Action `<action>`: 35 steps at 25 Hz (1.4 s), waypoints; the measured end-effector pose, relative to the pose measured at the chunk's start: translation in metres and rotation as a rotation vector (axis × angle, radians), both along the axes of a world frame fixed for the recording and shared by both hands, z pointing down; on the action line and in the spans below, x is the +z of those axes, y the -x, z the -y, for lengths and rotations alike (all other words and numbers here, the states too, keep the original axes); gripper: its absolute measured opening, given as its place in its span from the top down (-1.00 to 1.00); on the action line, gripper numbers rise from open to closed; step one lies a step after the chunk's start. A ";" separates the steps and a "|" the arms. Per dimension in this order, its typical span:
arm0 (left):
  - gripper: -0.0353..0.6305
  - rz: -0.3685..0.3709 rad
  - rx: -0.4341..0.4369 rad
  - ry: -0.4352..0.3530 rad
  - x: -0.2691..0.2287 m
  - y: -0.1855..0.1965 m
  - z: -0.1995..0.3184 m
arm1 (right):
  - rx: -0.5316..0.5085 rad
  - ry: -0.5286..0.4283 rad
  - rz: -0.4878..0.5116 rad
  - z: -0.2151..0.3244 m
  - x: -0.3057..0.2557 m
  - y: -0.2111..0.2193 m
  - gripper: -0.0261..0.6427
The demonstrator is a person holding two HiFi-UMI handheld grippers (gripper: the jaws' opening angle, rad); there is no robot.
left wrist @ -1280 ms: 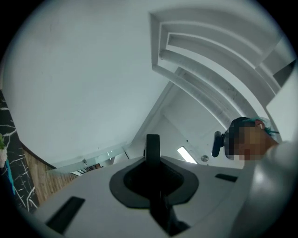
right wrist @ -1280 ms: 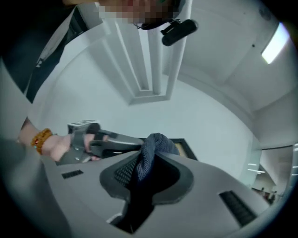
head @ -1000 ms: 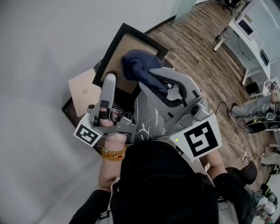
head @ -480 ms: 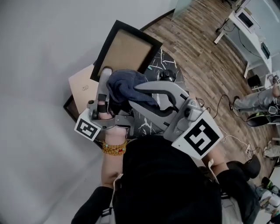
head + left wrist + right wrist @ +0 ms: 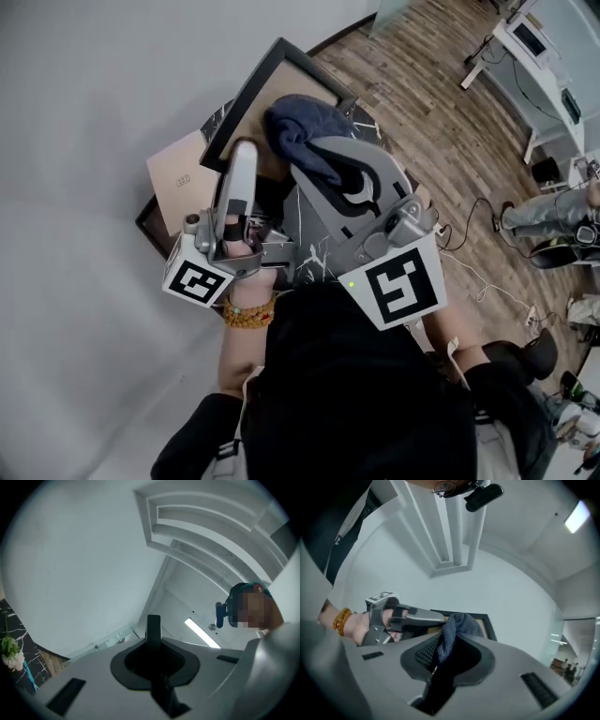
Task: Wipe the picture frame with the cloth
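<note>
Tilting upward, your left gripper [image 5: 244,150] has its jaws pressed together at the picture frame's [image 5: 255,117] lower edge. Your right gripper [image 5: 319,152], nearly level, clamps the cloth [image 5: 300,127] at the frame's brown face.

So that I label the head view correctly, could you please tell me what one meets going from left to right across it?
In order: beige box → left gripper → blue cloth → white desk.
</note>
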State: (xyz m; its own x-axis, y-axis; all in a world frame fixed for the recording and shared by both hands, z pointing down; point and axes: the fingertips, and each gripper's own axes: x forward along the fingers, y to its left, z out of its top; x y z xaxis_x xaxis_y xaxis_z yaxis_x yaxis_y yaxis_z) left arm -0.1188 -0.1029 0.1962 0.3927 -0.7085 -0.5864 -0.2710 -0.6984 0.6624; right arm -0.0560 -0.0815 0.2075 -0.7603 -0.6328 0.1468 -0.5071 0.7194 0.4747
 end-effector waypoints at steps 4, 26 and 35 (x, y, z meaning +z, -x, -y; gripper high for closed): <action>0.82 -0.074 -0.020 0.017 0.002 0.012 0.004 | -0.230 0.140 0.043 -0.040 0.012 0.032 0.76; 0.83 -0.093 -0.014 0.062 0.016 0.013 0.010 | -0.412 0.292 0.119 -0.054 0.018 0.030 0.76; 0.83 0.305 -0.052 0.033 0.023 -0.016 -0.004 | -0.033 0.092 0.228 0.049 -0.061 -0.058 0.76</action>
State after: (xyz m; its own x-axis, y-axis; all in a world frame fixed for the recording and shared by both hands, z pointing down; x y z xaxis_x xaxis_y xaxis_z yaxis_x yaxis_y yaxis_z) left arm -0.1032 -0.0994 0.2196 0.5098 -0.7488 -0.4236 -0.4953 -0.6580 0.5672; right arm 0.0017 -0.1303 0.1464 -0.8005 -0.5988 0.0252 -0.5689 0.7723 0.2827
